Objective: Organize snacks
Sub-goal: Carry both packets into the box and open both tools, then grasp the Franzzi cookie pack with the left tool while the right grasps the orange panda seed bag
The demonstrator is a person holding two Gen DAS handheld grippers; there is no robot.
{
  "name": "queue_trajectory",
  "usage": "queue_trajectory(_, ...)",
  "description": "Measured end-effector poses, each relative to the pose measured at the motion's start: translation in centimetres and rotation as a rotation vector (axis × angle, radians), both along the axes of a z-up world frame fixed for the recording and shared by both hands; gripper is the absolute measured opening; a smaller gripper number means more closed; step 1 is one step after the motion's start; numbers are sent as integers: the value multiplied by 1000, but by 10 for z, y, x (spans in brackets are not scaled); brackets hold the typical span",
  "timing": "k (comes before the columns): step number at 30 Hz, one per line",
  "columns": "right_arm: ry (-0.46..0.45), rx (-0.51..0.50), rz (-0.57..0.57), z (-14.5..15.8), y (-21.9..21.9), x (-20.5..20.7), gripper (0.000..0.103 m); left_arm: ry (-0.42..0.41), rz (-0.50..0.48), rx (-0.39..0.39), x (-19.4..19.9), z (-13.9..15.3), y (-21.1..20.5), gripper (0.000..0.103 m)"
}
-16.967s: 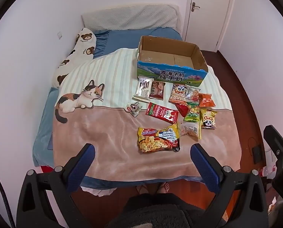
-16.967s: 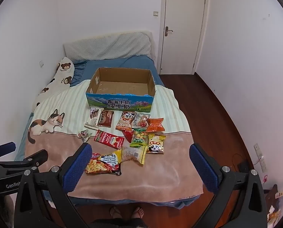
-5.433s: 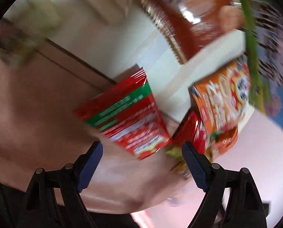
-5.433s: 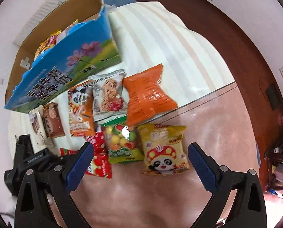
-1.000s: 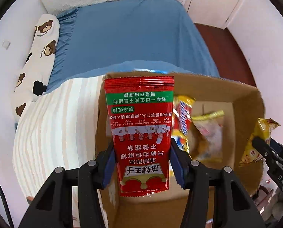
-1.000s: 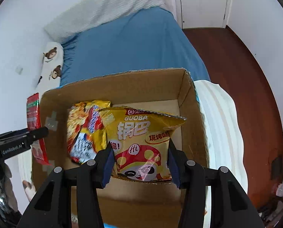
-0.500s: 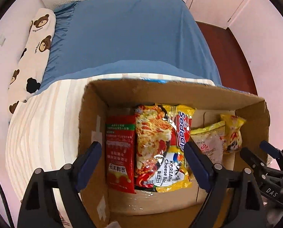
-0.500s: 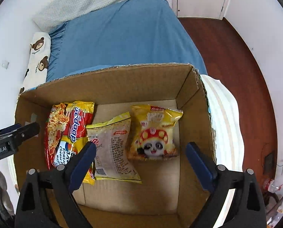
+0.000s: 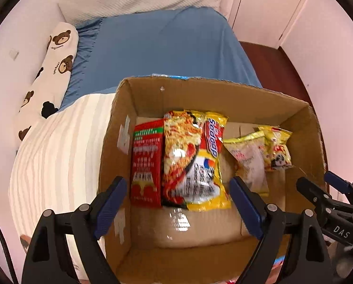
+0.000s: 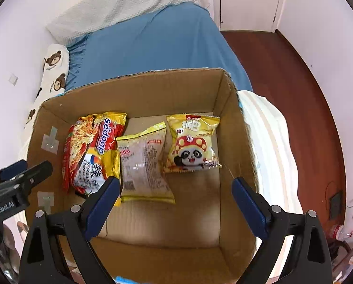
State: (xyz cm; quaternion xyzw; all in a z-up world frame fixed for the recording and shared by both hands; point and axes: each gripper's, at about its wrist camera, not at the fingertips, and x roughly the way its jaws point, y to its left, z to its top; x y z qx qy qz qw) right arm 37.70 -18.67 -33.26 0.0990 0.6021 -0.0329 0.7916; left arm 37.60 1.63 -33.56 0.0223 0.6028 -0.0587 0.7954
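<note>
Both grippers hang over the open brown cardboard box (image 9: 226,97), left gripper (image 9: 177,201) and right gripper (image 10: 176,201) with fingers spread, gripping nothing. The flat red snack packet (image 9: 146,163) and the yellow panda-printed crisp bag (image 10: 191,144) lie on the box floor.

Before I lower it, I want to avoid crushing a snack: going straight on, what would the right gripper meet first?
Probably bare floor of the cardboard box; the right gripper is open, below the panda snack bag. Depth is uncertain.
</note>
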Motion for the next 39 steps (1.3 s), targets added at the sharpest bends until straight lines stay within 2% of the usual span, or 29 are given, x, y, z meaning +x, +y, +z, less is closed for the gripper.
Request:
queue_trajectory(19, -195, -24, 22, 83, 20, -118, 97, -180, 13, -24, -123, 70, 14, 88)
queue_trajectory(26, -225, 20, 25, 100, 29, -159, 97, -241, 11, -40, -162, 87, 23, 88)
queue_trajectory(29, -188, 54, 20, 87, 31, -175, 97, -233, 25, -27, -178, 80, 36, 88)
queue_trajectory(32, -102, 109, 3, 54, 31, -186, 97, -202, 46, 17, -190, 60, 53, 88)
queue_trajectory(36, 18, 156, -20, -2, 36, -190, 97, -89, 109, 87, -199, 13, 86, 88)
queue_trajectory(39, 78, 165, -46, -41, 42, -187, 97, 10, 181, 93, -201, -22, 114, 88)
